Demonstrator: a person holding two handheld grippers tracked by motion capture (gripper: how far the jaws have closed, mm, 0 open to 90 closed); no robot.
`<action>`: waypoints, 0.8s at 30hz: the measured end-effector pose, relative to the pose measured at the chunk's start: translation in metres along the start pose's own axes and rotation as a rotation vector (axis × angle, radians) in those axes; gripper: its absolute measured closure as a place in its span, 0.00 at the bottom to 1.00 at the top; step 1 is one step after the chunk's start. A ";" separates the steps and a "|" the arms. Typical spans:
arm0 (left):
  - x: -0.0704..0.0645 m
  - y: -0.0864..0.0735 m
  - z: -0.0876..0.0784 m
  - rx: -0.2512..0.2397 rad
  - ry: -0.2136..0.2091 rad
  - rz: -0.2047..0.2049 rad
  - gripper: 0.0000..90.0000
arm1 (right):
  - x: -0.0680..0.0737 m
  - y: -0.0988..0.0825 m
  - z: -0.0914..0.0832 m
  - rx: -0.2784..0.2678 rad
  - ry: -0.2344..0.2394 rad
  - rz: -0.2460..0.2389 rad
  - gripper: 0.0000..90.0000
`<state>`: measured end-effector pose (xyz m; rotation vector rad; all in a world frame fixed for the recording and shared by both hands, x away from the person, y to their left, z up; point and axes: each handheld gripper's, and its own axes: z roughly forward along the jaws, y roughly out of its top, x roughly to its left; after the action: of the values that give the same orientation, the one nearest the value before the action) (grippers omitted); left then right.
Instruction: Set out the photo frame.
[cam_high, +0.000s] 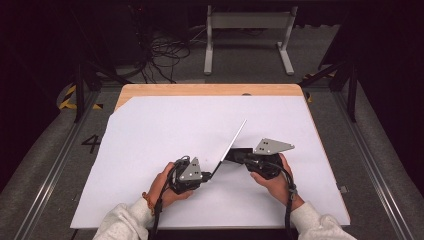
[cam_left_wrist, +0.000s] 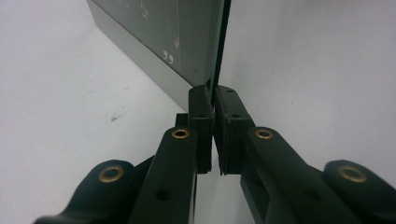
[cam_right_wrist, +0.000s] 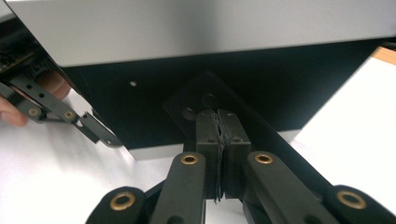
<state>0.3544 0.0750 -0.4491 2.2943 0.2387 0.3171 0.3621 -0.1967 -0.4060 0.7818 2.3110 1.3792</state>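
Pinching a thin tilted panel (cam_high: 234, 142), the left gripper (cam_high: 207, 175) grips its 7 o'clock corner; the right gripper (cam_high: 231, 155), fingers closed, sits under its 5 o'clock edge.

You are wearing pale grey sleeves (cam_high: 125, 220), a beaded bracelet (cam_high: 148, 202), and carrying black grippers showing brass screws (cam_left_wrist: 180, 133).
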 end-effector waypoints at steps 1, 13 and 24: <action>-0.001 0.000 0.000 0.001 0.000 -0.002 0.95 | 0.000 0.000 0.000 -0.002 -0.001 0.001 0.99; -0.004 0.006 0.007 -0.010 -0.014 0.005 0.95 | 0.004 0.000 0.000 -0.010 0.014 -0.007 1.00; -0.007 0.010 0.010 -0.008 -0.012 0.019 0.95 | -0.012 -0.008 -0.010 0.034 -0.050 -0.002 0.89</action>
<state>0.3513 0.0590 -0.4492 2.2909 0.2095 0.3130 0.3637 -0.2136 -0.4085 0.8138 2.3018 1.3082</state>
